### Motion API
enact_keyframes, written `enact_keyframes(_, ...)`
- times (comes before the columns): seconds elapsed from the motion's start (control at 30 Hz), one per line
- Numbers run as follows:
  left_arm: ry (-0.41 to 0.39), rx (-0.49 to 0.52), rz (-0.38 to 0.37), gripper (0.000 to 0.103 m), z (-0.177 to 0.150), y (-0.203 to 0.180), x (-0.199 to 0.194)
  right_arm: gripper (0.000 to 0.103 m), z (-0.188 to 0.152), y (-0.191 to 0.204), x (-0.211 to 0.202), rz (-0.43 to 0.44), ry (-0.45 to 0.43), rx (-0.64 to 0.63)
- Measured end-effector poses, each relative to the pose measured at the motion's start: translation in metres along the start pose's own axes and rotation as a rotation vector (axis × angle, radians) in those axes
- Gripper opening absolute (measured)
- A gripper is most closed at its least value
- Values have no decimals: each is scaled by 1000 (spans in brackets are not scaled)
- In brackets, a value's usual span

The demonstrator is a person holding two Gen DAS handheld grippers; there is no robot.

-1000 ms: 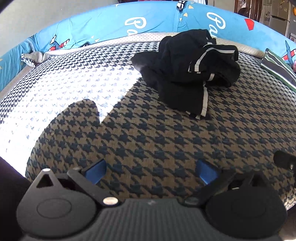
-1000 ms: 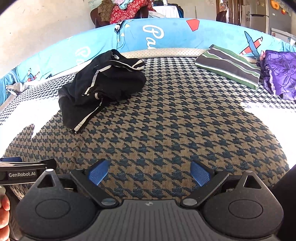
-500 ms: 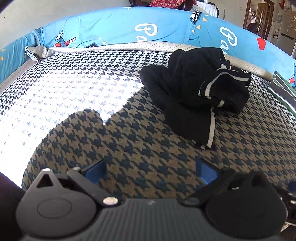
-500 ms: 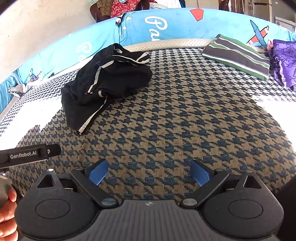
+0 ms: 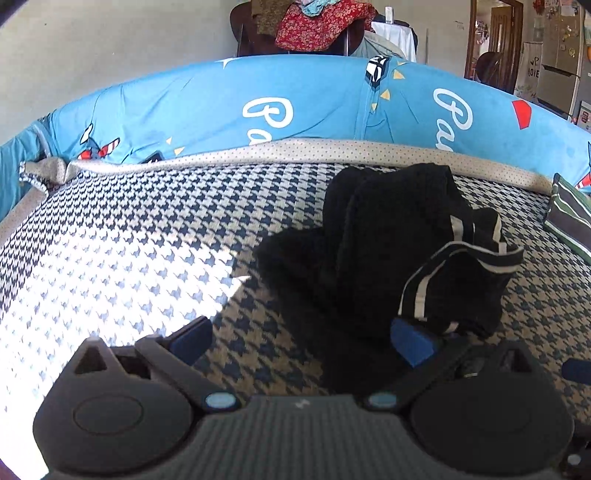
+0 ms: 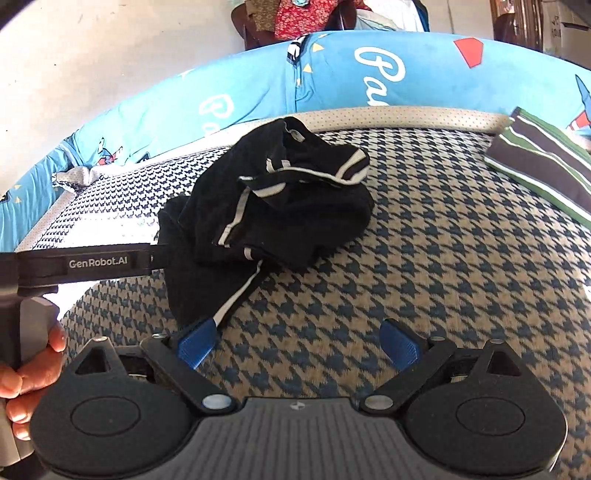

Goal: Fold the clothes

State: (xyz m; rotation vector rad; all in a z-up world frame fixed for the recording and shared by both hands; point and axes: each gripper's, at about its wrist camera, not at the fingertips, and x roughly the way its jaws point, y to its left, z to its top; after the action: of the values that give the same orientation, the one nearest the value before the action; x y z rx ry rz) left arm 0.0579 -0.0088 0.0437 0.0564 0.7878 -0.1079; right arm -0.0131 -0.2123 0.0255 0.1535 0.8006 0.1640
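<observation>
I am looking across a bed covered in a houndstooth spread (image 5: 147, 229), navy on tan, with a hard patch of sunlight washing out its left part while the near and right parts sit in shade. A dotted pale border strip (image 5: 332, 151) runs along the far edge, and behind it stands a bright blue bolster (image 5: 314, 107) printed with white script, red shapes and small planes. Beyond that I see a plain pale wall (image 5: 110, 44), a dark chair heaped with red patterned cloth (image 5: 321, 26), and a wooden doorway (image 5: 495, 40) at the right.

The black garment with white stripes (image 5: 388, 258) lies crumpled in a heap on the spread, toward the far side and right of centre in the left view. My left gripper (image 5: 299, 339) has its blue pads spread wide, empty; the right pad (image 5: 410, 341) sits against the garment's near striped edge. My right gripper (image 6: 299, 343) is likewise spread wide and holds nothing, its left pad (image 6: 195, 341) just at the tip of the garment's trailing striped end (image 6: 236, 299).

In the right view a folded green, brown and white striped cloth (image 6: 543, 162) rests on the spread at the far right, well apart from the black heap. The person's left hand (image 6: 26, 373) shows at the left edge, gripping the other tool's handle.
</observation>
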Motion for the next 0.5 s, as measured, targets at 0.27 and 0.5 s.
enact_keyframes(0.27,7,70,-69,103,37,-2,38,91,34,-1,39,15,-4,-38)
enact_keyframes(0.5,69,39,-181,103,50,-2,72,84,49,0,76,37,27,-57)
